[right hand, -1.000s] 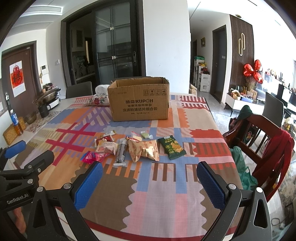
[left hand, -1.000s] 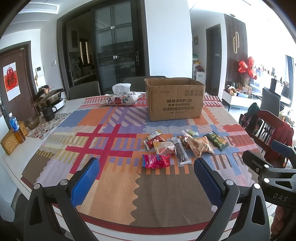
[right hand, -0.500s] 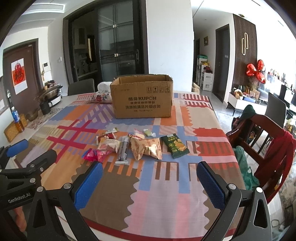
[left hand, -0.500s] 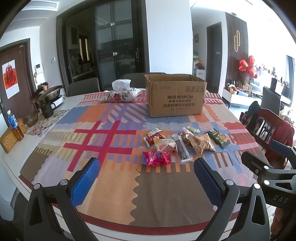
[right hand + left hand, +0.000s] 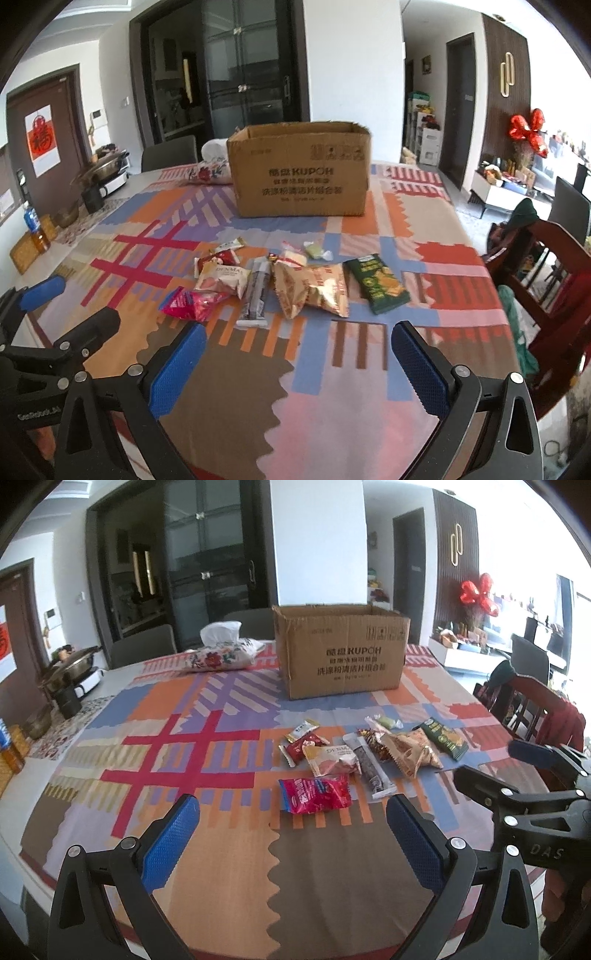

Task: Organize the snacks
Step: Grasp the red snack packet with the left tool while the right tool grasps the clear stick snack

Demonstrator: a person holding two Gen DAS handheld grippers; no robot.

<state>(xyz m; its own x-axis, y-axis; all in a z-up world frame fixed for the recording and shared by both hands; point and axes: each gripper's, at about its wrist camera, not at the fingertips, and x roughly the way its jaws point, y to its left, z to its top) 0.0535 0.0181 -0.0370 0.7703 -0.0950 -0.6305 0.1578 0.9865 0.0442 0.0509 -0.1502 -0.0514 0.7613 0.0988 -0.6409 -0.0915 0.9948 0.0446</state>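
Several snack packets lie in a loose cluster on the patterned tablecloth: a red packet (image 5: 314, 794), a pale pink one (image 5: 332, 760), a dark bar (image 5: 371, 771), golden bags (image 5: 314, 284) and a green packet (image 5: 378, 282). Behind them stands an open cardboard box (image 5: 343, 661). My left gripper (image 5: 291, 805) hovers open just short of the red packet, holding nothing. My right gripper (image 5: 299, 328) hangs in front of the golden bags; its jaws are closing slightly but stand wide, with nothing between them. Each gripper shows at the edge of the other's view.
A floral tissue pack (image 5: 221, 655) lies left of the box. A pot (image 5: 74, 664) and a bottle (image 5: 31, 221) stand at the table's left side. A wooden chair draped with red cloth (image 5: 554, 266) is close on the right.
Both grippers have moved forward and down toward the snack cluster, which now looks larger and nearer. The snacks and the box have not moved.
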